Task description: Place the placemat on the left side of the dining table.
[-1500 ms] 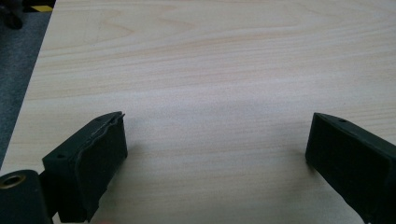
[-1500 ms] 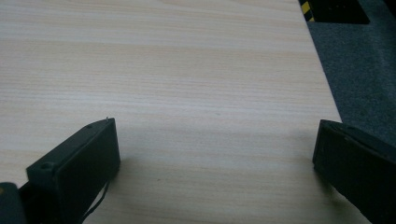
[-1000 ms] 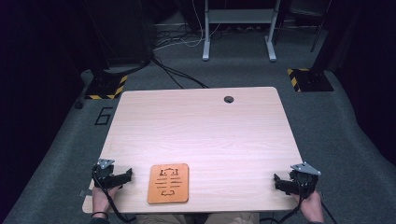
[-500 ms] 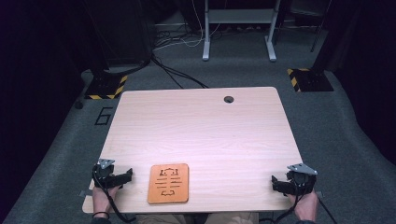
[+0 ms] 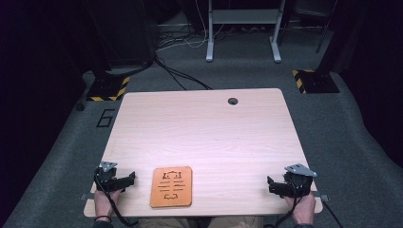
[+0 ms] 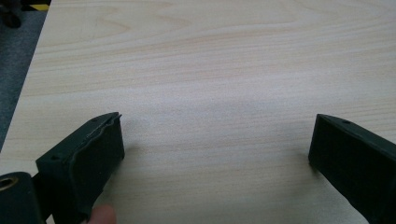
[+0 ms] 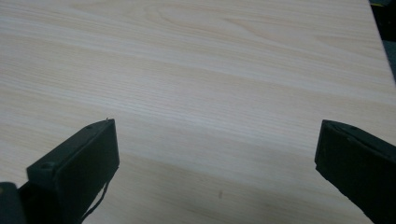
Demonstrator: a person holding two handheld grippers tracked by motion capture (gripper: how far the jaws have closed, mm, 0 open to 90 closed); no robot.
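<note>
An orange flat board [image 5: 171, 186] with black cut-out marks lies near the front edge of the light wooden table [image 5: 204, 133], left of centre. My left gripper [image 5: 129, 179] rests on the table just left of the board, held by a hand, jaws pointing right. In the left gripper view the left gripper [image 6: 215, 135] is open wide over bare wood. My right gripper [image 5: 272, 185] sits at the front right corner, apart from the board, jaws pointing left. The right gripper [image 7: 217, 140] is also open, with nothing between its fingers.
A round cable hole [image 5: 233, 101] lies near the table's far edge. Beyond the table are dark carpet, loose cables [image 5: 180, 76], a metal stand [image 5: 242, 19] and two yellow-black striped bases [image 5: 108, 89] [image 5: 315, 80].
The right gripper has slid a little to the left along the front edge. The left gripper and the orange board have not moved.
</note>
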